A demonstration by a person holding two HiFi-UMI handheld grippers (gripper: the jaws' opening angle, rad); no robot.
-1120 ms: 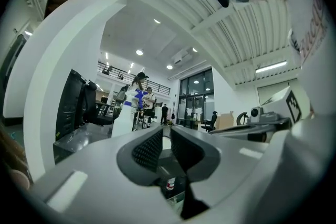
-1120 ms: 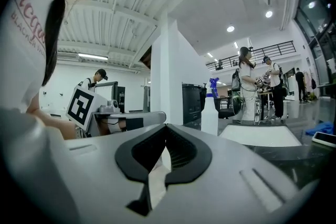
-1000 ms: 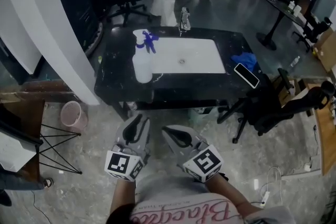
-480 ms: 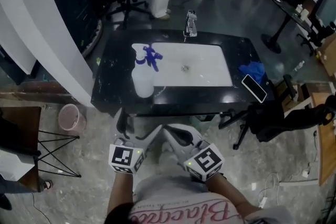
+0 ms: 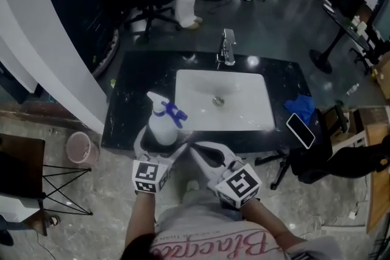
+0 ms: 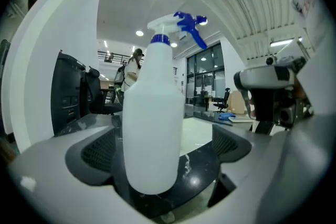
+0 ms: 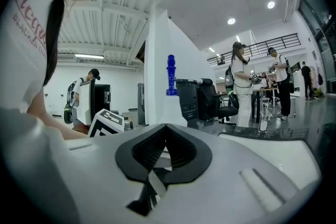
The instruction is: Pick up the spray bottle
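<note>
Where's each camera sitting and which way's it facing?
Head view: on person's head, steeply down at black counter, white sink; left gripper, right gripper show.
Left gripper view: on left gripper, along open jaws flanking white spray bottle with blue trigger.
Right gripper view: on right gripper, along shut jaws; shirt shows.
All share the bottle.

Left tongs (image 5: 161, 142): pale grey moulded shells, two curved prongs.
Left pads (image 6: 97, 152): black, finely ribbed mesh, set into the inner face of each prong.
Right tongs (image 5: 196, 150): the same pale grey shells, smooth and rounded.
Right pads (image 7: 147, 152): black ribbed inserts, with a grey strip just below them.
Marker cubes: one behind each set of tongs, white faces with black square patterns; left cube (image 5: 150, 176), right cube (image 5: 237, 186).
Shirt (image 5: 213, 248): white, with pink script lettering across the chest, behind both cubes.
</note>
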